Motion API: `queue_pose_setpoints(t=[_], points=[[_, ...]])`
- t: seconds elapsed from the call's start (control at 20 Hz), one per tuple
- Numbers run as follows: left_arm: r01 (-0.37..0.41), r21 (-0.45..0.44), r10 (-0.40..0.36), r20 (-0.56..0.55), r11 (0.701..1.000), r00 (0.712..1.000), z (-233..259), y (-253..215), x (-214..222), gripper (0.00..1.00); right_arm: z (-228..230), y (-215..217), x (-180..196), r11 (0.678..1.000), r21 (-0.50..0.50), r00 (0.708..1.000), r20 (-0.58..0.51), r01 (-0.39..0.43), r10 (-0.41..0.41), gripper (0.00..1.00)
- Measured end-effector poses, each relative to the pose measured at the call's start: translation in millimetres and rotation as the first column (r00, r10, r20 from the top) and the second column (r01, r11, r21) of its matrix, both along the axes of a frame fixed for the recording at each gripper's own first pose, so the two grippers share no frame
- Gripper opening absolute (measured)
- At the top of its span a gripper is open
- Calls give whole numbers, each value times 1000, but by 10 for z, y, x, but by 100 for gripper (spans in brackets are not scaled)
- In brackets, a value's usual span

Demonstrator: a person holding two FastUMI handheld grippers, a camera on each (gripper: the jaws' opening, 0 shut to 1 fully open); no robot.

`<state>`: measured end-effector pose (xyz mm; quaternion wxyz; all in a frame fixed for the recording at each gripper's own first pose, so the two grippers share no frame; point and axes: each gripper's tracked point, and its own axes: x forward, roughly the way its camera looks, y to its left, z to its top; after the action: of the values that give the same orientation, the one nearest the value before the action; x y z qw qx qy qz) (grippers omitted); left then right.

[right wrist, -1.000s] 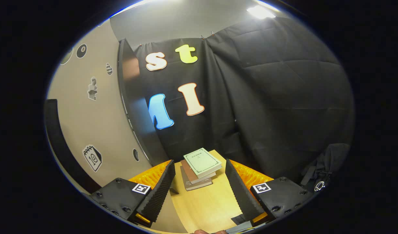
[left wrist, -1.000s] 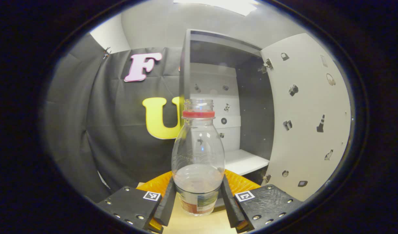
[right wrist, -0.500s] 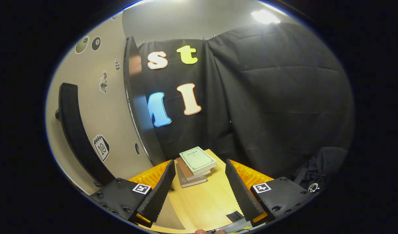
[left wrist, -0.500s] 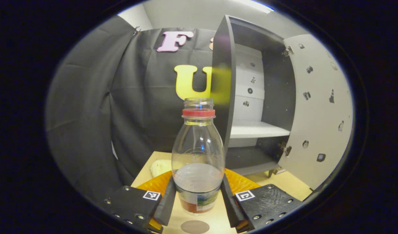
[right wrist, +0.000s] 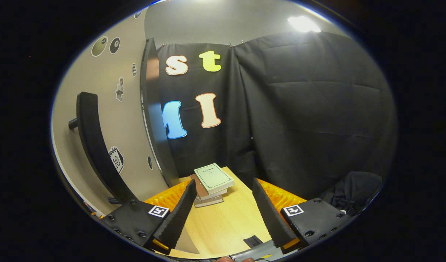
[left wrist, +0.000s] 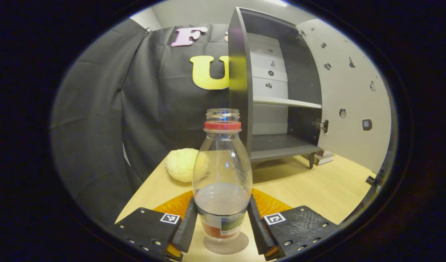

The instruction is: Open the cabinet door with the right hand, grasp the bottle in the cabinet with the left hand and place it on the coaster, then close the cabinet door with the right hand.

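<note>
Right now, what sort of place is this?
Probably a staged recording booth, not a real home: black cloth walls, a small open cabinet standing on a wooden table, and a stack of books.

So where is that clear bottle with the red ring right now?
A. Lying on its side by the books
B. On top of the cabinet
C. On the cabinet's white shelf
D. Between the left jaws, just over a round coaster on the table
D: the bottle stands upright, gripped by the left gripper, with the coaster right beneath it and the cabinet open behind.
</note>
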<state>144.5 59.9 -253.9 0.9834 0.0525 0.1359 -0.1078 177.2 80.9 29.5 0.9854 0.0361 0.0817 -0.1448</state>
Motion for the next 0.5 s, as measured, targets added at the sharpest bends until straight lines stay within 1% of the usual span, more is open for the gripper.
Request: queue_pose_setpoints(t=[0.05, 0.1, 0.15, 0.2, 0.25, 0.3, 0.35, 0.4, 0.5], points=[[0, 0, 0, 1, 1000, 1000, -61, -2, -17, 68, -10, 11, -15, 1000, 8, 1000, -2, -1, 1, 98], [-4, -4, 4, -3, 1000, 1000, -113, 1, -27, 70, -16, 11, -28, 1000, 21, 1000, -2, 1, -1, 92], [-10, -15, 10, -13, 1000, 1000, -168, 19, -51, 69, -38, -5, -41, 999, 32, 1000, -4, 7, -7, 98], [-15, -30, 14, -12, 999, 1000, -191, 19, -71, 70, -46, -47, -63, 999, 33, 1000, -6, 25, -25, 98], [-15, -36, 15, -3, 999, 1000, -201, 13, -85, 66, -47, -100, -83, 999, 27, 999, -5, 40, -40, 98], [-13, -28, 13, 2, 1000, 1000, -232, 14, -88, 66, -39, -119, -94, 999, 24, 999, -6, 48, -48, 98], [-10, -16, 10, 1, 1000, 1000, -280, 10, -88, 69, -49, -119, -96, 998, 24, 999, -10, 50, -50, 98], [-9, -9, 9, -2, 1000, 1000, -316, 13, -99, 68, -45, -129, -96, 998, 27, 998, -13, 54, -53, 98], [-7, -19, 7, -14, 1000, 1000, -381, 0, -134, 69, -9, -117, -78, 998, 36, 998, -8, 55, -55, 98]])
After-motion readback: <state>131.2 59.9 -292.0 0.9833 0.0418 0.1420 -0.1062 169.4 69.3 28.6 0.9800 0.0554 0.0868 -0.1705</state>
